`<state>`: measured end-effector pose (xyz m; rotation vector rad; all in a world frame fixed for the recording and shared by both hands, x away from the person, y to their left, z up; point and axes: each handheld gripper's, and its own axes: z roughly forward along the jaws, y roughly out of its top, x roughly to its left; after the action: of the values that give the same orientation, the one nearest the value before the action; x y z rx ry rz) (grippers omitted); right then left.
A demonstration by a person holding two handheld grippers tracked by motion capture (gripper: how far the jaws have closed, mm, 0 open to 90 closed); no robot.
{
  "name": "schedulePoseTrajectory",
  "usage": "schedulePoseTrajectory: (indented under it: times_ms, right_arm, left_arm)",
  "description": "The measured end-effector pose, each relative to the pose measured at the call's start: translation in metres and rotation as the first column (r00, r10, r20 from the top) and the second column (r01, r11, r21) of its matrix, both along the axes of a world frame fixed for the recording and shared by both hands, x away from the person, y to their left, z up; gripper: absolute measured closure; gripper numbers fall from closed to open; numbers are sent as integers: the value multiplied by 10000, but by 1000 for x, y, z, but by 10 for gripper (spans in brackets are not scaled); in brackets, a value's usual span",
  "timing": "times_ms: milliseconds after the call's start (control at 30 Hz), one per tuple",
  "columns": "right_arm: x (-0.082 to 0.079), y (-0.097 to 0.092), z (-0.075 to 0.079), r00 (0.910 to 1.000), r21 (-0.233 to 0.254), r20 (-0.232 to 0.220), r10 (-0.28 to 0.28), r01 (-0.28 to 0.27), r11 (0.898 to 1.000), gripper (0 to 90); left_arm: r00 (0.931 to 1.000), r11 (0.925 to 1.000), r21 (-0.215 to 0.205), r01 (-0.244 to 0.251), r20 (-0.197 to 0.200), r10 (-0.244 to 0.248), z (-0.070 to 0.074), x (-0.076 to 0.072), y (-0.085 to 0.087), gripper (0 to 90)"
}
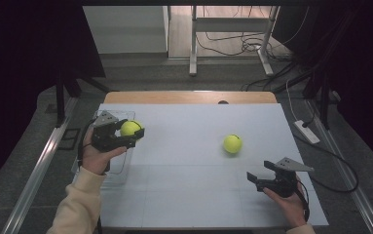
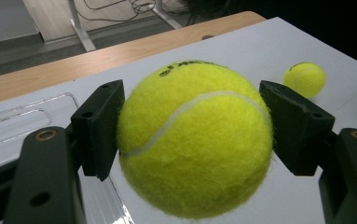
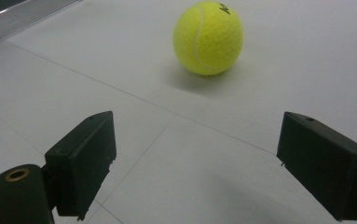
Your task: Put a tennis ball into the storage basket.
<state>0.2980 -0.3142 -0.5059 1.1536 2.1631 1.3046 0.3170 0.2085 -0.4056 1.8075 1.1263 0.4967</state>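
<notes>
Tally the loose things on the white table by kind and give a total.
Yellow tennis balls: 2, one held in the left gripper at, one lying on the table at.
Clear plastic trays: 1.
Total: 3.

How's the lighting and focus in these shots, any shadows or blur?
High view: dim, dark edges, white table evenly lit. Left gripper view: held ball sharp, shaded underneath; far ball soft. Right gripper view: ball casts a faint shadow; jaws slightly blurred.
</notes>
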Motion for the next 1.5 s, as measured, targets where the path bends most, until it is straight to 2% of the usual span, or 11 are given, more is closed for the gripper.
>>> schedulePoseTrajectory:
  times_ms: [700,833,1500]
  right_arm:
    - [1,1,-1,10000,-92,-60,-28,27,10000,117]
    - [1,1,-1,10000,-70,-84,-46,45,10000,118]
    - [1,0,-1,9998,-37,-105,-148,148,9999,120]
  left_arm:
    - [9970,9970,77,-767,-103,767,-2,19,22,271]
    - [9949,9951,193,-974,-252,979,-5,25,26,271]
    - [9859,9862,361,-1613,-383,1627,-6,39,42,271]
